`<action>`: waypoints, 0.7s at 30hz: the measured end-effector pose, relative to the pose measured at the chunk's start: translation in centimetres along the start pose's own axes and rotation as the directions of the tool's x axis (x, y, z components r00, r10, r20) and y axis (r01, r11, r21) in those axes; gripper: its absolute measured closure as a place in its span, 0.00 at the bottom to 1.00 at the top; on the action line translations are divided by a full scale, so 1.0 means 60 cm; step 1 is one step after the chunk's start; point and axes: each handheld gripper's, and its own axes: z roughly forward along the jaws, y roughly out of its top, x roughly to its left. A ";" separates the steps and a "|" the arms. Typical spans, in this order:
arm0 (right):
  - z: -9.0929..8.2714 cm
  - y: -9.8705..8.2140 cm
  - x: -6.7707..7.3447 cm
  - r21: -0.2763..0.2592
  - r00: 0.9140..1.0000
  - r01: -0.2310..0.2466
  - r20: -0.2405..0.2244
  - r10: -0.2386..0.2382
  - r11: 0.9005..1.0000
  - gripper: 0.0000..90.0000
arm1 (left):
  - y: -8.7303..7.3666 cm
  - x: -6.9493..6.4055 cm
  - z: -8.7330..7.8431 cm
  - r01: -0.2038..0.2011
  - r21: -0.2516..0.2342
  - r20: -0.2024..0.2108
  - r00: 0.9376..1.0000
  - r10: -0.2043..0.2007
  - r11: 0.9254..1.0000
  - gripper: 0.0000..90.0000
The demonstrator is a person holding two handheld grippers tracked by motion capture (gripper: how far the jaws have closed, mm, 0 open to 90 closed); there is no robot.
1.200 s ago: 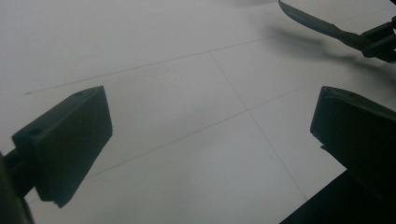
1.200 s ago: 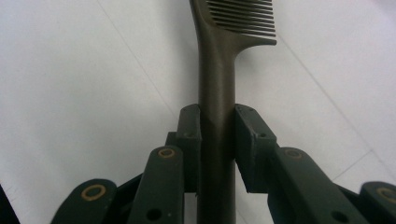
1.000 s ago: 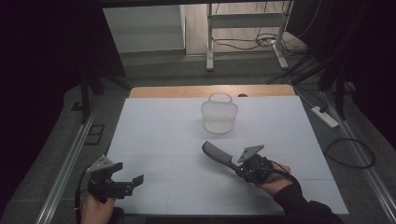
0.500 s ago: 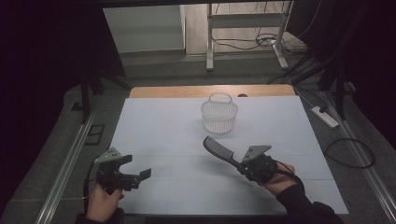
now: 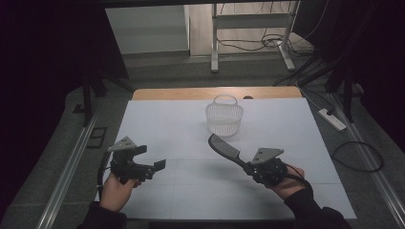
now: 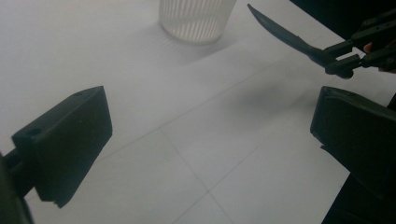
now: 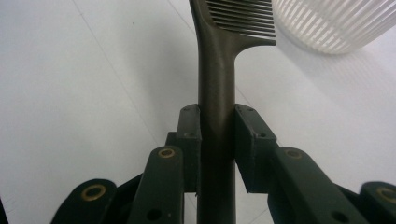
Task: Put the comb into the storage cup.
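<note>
The left hand-held gripper (image 5: 152, 168) hovers low over the white surface (image 5: 191, 191), well to the left of the basket (image 5: 224, 116) and nearer the person, its jaws spread wide with nothing between them; in its own view the two black pads stand far apart over bare surface. The basket, a pale ribbed tub with a looped handle, stands upright toward the far edge of the surface. Between it and the person, just short of the basket, the dark comb (image 5: 224, 147) slants upward with its toothed end toward the basket and clear of the surface. The right hand-held gripper (image 5: 248, 164) is clamped on the comb's handle; its own view shows the jaws pressing the narrow stem (image 7: 215, 116) from both sides, just below where the teeth (image 7: 243, 16) begin.

The comb looks light and stiff, a hard plastic piece that should not bend in a pinch. Its smooth, narrow handle could twist or slide between flat pads, so the handle stem, gripped squarely as here, seems the sound place to hold; the fine teeth look the more breakable part.
</note>
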 end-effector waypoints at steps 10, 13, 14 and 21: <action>-0.013 0.002 -0.003 -0.046 1.000 -0.014 0.023 0.016 0.999 0.80 | 0.041 -0.012 0.020 -0.027 -0.007 0.035 0.999 0.027 1.000 0.00; -0.019 0.003 -0.004 -0.065 0.999 -0.017 0.031 0.019 0.998 0.80 | 0.056 -0.019 0.024 -0.039 -0.015 0.042 0.998 0.040 0.999 0.00; -0.021 0.003 -0.004 -0.071 0.999 -0.018 0.033 0.020 0.997 0.80 | 0.061 -0.021 0.024 -0.043 -0.019 0.043 0.998 0.044 0.999 0.00; -0.021 0.005 -0.003 -0.080 0.999 -0.007 0.042 0.010 0.997 0.80 | 0.084 -0.031 0.039 -0.056 -0.016 0.057 0.997 0.057 0.998 0.00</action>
